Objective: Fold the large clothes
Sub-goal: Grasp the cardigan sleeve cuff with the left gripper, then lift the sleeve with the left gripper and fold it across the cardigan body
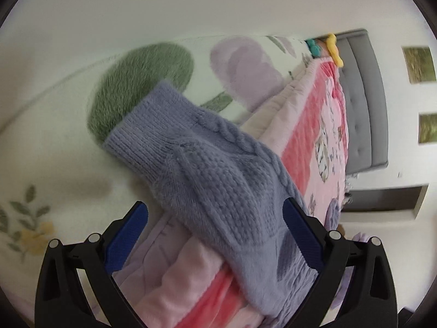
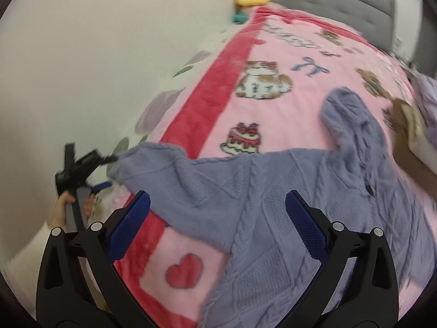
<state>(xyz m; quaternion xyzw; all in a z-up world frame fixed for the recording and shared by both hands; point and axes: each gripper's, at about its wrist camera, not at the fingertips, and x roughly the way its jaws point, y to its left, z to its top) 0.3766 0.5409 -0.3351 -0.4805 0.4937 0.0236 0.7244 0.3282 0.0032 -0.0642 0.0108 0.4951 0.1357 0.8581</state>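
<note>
Left wrist view: one lavender knit sweater, sleeve draped between the spread-apart fingers of the left gripper with nothing clamped, lying over one pink blanket and a floral bedspread; likely to slide off the bed edge if left ungripped. Right wrist view: same single sweater spread on the blanket, right gripper likewise wide apart above it, risking a bunched, crooked fold; two grippers in all.
</note>
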